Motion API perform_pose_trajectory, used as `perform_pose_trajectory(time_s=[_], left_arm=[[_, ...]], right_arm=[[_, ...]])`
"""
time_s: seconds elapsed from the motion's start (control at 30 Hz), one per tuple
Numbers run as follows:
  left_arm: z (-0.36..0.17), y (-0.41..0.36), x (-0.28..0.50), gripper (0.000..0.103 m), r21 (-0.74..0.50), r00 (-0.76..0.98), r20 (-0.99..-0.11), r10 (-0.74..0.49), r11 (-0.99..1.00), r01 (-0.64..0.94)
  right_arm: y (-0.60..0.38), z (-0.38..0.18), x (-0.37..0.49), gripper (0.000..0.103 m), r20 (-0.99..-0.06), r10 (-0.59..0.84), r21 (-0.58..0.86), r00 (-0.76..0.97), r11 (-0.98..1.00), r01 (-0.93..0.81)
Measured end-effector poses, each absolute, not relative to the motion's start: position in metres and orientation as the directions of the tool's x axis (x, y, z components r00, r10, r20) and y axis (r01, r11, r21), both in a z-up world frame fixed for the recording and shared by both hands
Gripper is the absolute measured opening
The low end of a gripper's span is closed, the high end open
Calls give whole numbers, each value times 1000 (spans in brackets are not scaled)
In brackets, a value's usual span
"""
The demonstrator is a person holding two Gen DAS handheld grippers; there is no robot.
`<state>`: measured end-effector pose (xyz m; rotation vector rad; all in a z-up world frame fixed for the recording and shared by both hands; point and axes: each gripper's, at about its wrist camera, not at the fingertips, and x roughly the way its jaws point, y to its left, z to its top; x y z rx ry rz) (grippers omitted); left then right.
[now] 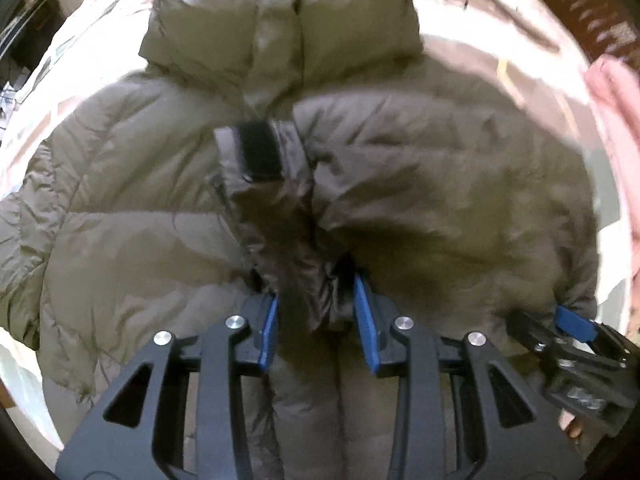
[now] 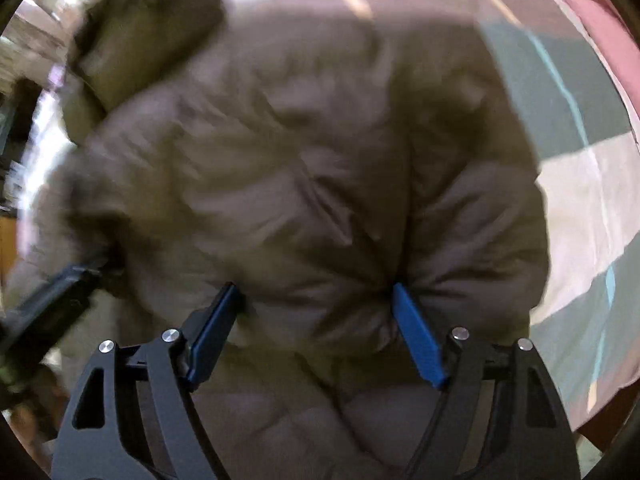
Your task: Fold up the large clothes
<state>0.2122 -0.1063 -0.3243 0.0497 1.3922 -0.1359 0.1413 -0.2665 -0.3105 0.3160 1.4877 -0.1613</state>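
An olive-grey puffer jacket [image 1: 160, 208] lies spread on a bed, hood at the far end. One sleeve is folded across the chest, its cuff with a black velcro strap [image 1: 258, 150] at the middle. My left gripper [image 1: 316, 292] has its blue pads closed on a bunched fold of the sleeve at the jacket's centre. My right gripper [image 2: 316, 296] is spread wide, its pads pressed against the jacket [image 2: 304, 168] on each side of a puffy bulge. The right gripper also shows in the left wrist view [image 1: 576, 328] at the jacket's right edge.
The jacket rests on a pale bedsheet [image 2: 580, 184] with grey-green patches and thin lines. A pink quilt [image 2: 592, 20] lies along the right side. Dark furniture [image 1: 36, 20] stands beyond the bed at the far left.
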Motion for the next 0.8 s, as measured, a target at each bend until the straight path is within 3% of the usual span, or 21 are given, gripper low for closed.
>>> perform_pose_trajectory(time_s=[0.13,0.2,0.23,0.33,0.47,0.57,0.67,0.8], left_arm=[[-322,-103,212,43,-61,165,-983,-82,990,127],[-308,-92,210,62,-87,197,-974,-110,989,119],[-298,-81,209,65,-86,232,-967,-108,991,105],[-280,-47,206,68,-49,284,-957,-58,998,38],[-248,56,197,93,-44,369,-928,45,972,-230],[-224,161,172,98,-203,484,-874,49,867,-455],[-222,256,138,101,-255,506,-844,180,695,-672],[-257,351,107,101,-360,498,-847,187,487,-796]], right_arm=[[-265,-313,152,82,-996,71,86,58,946,312],[-264,-291,155,82,-985,99,139,140,938,318],[-262,-279,157,82,-977,104,159,188,938,308],[-254,-252,166,82,-958,22,101,285,959,265],[-247,-264,155,82,-974,51,116,220,950,289],[-243,-271,143,82,-979,109,155,172,946,285],[-232,-263,124,82,-972,147,196,181,936,293],[-208,-251,95,82,-944,260,311,205,908,281]])
